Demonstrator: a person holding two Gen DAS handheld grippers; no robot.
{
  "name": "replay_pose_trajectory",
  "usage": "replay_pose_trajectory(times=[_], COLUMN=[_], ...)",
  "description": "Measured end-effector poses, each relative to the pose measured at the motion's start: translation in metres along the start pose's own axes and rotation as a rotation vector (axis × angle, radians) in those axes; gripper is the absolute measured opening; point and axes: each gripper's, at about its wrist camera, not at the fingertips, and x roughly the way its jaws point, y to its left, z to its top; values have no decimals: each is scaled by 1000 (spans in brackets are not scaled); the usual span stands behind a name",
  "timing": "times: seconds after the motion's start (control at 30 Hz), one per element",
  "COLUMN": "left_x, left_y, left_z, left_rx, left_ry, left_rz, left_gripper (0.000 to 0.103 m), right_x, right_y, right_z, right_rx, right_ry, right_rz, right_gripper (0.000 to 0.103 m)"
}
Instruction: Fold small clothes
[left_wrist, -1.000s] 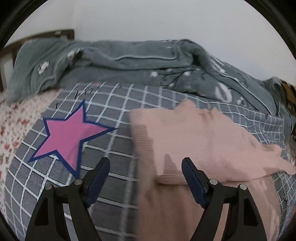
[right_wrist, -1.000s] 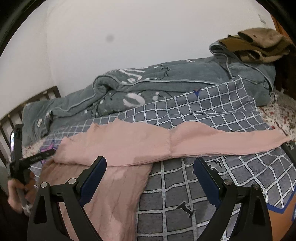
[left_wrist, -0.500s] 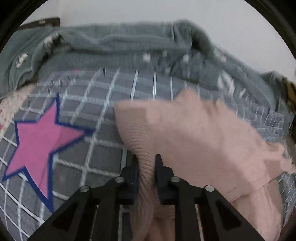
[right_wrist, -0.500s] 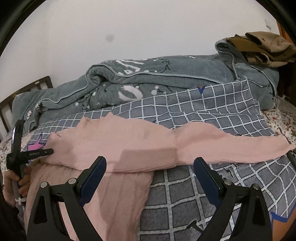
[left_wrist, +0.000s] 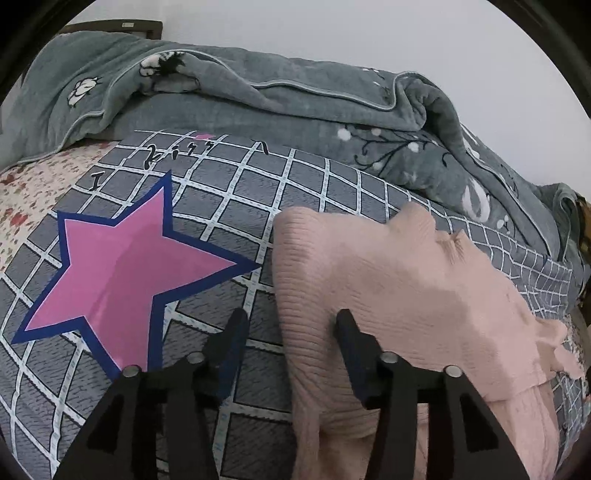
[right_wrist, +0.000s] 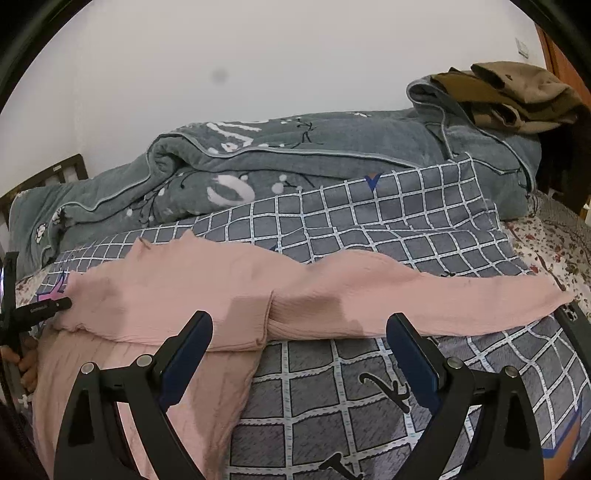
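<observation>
You are opening your left gripper (left_wrist: 288, 332) over one pink sweater's (left_wrist: 388, 288) edge, gripping nothing; your right gripper (right_wrist: 299, 332) is hanging wide, empty.

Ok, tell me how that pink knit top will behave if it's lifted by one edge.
The pink top will probably droop: it already lies creased and folded over itself. Its long sleeve would likely trail across the checked cover. The ribbed knit looks thin, so probably light and stretchy.

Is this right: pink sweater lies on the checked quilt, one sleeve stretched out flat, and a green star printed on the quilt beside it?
Not quite. The star is pink with a blue outline, as the left wrist view shows. The rest holds: the pink sweater lies on the checked quilt, one sleeve stretched out flat.
</observation>
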Motion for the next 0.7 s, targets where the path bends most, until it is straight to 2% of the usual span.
replay_pose_trajectory(times=[0.1, 0.33, 0.4, 0.47, 0.53, 0.6, 0.67, 0.7], left_x=[2, 2, 3, 4, 6, 7, 7, 7], left_y=[-6, -6, -7, -11, -16, -19, -17, -16], left_z=[-4, -6, -6, -7, -7, -7, -7, -7], left_rx=[42, 50, 53, 66, 91, 103, 97, 94], left_ry=[3, 1, 4, 7, 12, 15, 16, 17], left_rz=[21, 16, 17, 32, 58, 70, 63, 59], left_gripper=[59, 64, 65, 66, 67, 68, 68, 69], right_x=[1, -14, -22, -30, -35, -36, -33, -32], right_y=[-1, -18, -25, -39, -58, -86, -120, -130], right_z=[0, 9, 13, 19, 26, 32, 33, 32], right_rx=[-16, -12, -40, -34, 6, 70, 128, 141], right_ry=[9, -28, -47, -81, -92, -75, -43, -31], right_rz=[-23, -17, -4, -81, -108, -108, -120, -123], right_gripper=[94, 94, 89, 86, 83, 78, 66, 64])
